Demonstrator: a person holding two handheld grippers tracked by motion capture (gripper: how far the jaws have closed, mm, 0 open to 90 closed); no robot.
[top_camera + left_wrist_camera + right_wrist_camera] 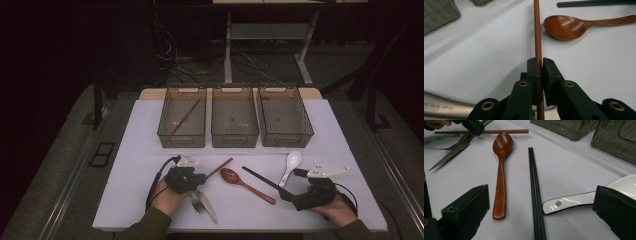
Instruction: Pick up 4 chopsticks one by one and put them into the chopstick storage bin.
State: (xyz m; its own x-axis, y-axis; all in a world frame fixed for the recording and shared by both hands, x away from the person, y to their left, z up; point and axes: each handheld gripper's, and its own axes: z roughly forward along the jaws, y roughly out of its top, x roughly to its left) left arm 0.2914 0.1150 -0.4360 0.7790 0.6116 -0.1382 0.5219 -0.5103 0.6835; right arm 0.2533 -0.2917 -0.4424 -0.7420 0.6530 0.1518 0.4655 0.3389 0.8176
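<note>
A brown wooden chopstick (538, 32) lies on the white table, and my left gripper (541, 65) is shut on it near its lower end. In the high view the left gripper (200, 178) sits at the front left with the chopstick (220, 167) running up to the right. A wooden spoon (245, 183) lies just right of it, then a pair of black chopsticks (535, 195) and a white ceramic spoon (291, 164). My right gripper (541, 212) stands open, low over the black chopsticks and the white spoon's handle (566, 202), gripping nothing.
Three clear bins (234, 122) stand in a row at the back; the left bin (182, 122) holds a second brown chopstick (186, 116). A metal fork (197, 201) and knife (207, 205) lie by my left hand. The table's front edge is close.
</note>
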